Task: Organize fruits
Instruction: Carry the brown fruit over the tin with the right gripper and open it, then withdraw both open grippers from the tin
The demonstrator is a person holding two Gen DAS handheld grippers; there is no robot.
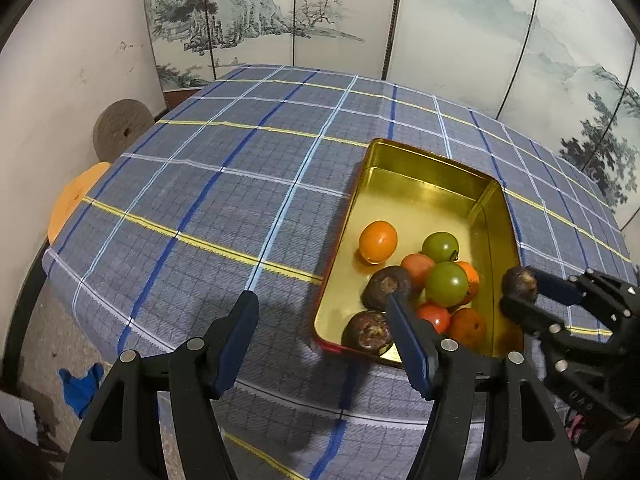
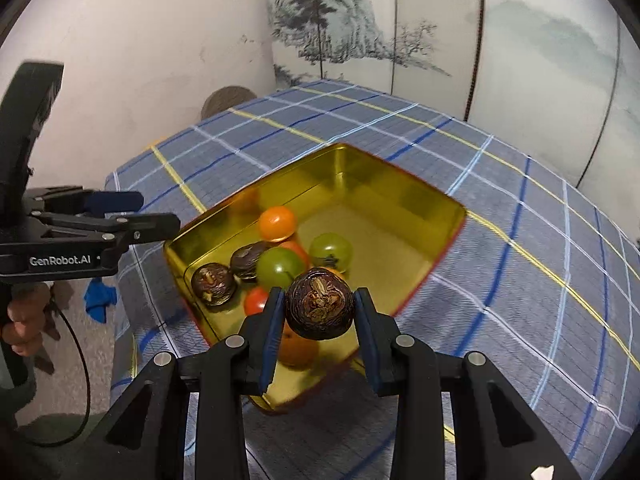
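Two dark fruits (image 2: 212, 289), two green, one orange at the back and several red and orange ones lie in the gold tin (image 1: 416, 184) on the checked cloth (image 1: 200, 200). Right gripper (image 2: 318, 312) clamps a third dark fruit (image 2: 319, 305) above the tin's near edge; left gripper (image 1: 320, 312) hangs half open, empty. Only the right view shows a hand (image 2: 24, 320)

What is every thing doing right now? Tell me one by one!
gold tin: open, no lid, fruits inside
right gripper: shut on a dark brown fruit, over the tin's near edge
left gripper: open, holding nothing
two dark brown fruits: lying in the tin
orange fruit: lying alone in the tin
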